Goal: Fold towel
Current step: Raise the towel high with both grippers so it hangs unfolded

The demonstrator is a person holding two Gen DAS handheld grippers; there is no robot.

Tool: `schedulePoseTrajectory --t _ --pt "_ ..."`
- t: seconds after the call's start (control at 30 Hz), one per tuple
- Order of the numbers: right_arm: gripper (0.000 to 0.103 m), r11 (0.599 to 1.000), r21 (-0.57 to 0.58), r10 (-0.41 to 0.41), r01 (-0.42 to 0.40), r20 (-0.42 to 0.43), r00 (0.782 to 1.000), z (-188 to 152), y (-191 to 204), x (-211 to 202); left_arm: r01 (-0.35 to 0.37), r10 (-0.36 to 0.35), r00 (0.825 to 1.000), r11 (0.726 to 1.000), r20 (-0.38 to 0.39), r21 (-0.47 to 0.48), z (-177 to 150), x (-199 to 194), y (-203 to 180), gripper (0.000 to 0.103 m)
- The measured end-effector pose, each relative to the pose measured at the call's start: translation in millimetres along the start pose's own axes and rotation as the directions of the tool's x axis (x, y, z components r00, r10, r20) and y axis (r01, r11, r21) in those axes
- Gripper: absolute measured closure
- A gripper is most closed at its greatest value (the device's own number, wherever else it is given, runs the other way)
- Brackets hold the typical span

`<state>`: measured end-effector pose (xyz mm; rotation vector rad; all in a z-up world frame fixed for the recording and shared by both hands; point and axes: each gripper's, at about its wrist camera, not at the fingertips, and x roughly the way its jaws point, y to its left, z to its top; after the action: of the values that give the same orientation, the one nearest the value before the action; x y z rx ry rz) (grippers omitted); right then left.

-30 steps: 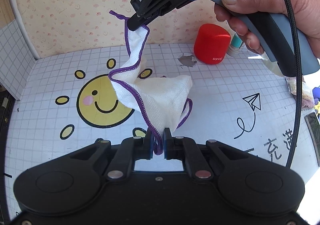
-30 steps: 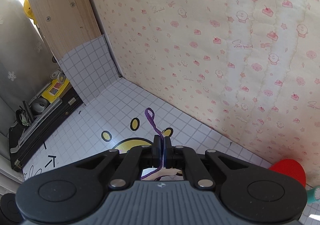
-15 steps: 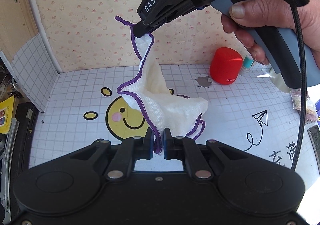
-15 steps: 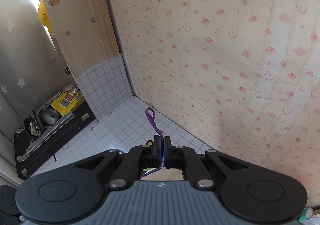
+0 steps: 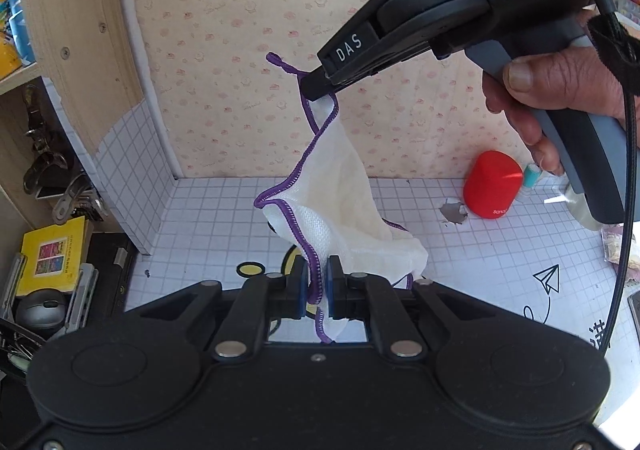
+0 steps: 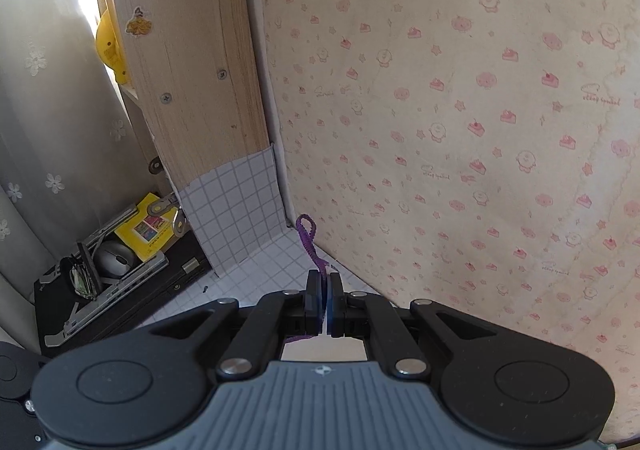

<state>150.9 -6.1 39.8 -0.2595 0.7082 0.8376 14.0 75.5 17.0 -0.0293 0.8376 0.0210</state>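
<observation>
Two claws are seen, and one towel [image 5: 340, 194] is held between them above the tabletop [image 5: 500, 250]. At the lower centre of the left wrist view, the left claw [image 5: 319, 282] is closed on the towel's purple-stitched edge. Toward the upper right, the right claw [image 5: 320, 84] is clamped on another corner, from which one purple loop [image 5: 280, 64] sticks out; "DAS" is read on its side, while the taped label behind it cannot be made out. One hand [image 5: 560, 98], cut off by the frame, is wrapped around its grip. Most of a yellow drawing on the tabletop is hidden by the towel. Farther back at right, one red cylinder [image 5: 492, 190] is seen, its small white lettering illegible. In the right wrist view, the loop [image 6: 306, 234] is seen protruding from the closed claw [image 6: 325, 298].
</observation>
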Motion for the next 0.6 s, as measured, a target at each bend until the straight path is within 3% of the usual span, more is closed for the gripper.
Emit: schedulePoseTrajectory --t 0.6 --pt "0.101 0.997 -0.056 0.06 -0.055 0.103 0.993 47 38 -11 -0.116 0.118 0.989 0.993 0.091 -0.028 30 -52 57 0.093"
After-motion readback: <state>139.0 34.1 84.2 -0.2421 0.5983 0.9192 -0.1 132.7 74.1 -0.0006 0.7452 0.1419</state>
